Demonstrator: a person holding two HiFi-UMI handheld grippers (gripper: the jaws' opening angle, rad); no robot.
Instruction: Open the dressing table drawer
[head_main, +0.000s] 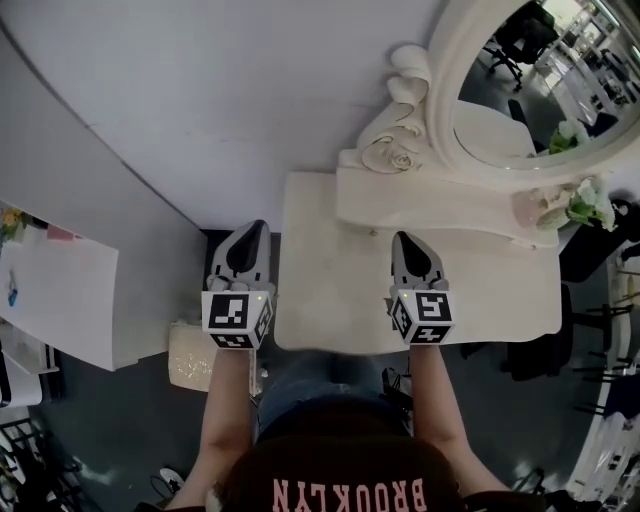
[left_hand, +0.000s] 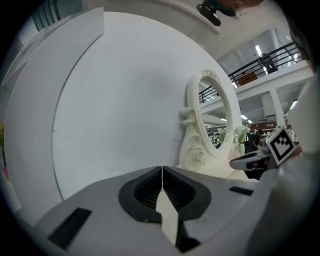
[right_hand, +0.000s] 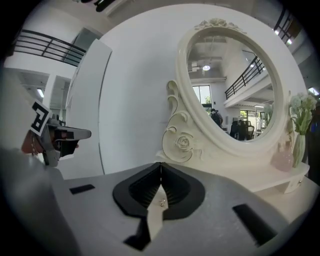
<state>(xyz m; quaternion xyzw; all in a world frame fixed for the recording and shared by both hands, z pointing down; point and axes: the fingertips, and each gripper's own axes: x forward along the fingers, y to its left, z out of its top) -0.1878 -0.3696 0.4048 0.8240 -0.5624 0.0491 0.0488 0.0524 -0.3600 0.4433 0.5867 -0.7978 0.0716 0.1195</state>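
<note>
"BROOKLYN", pink capitals, upside down in head view, across chest of person's dark garment (head_main: 350, 470).

Mirror (head_main: 530, 100) at the back of the dressing table (head_main: 330, 260), flowers (head_main: 585, 200) at its right end, wall (head_main: 250, 90) behind

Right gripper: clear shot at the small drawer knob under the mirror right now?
Likely yes. The right gripper hangs over bare table, and the knob sits just ahead of its tips with nothing between. Its jaws are shut, so they must open first.
</note>
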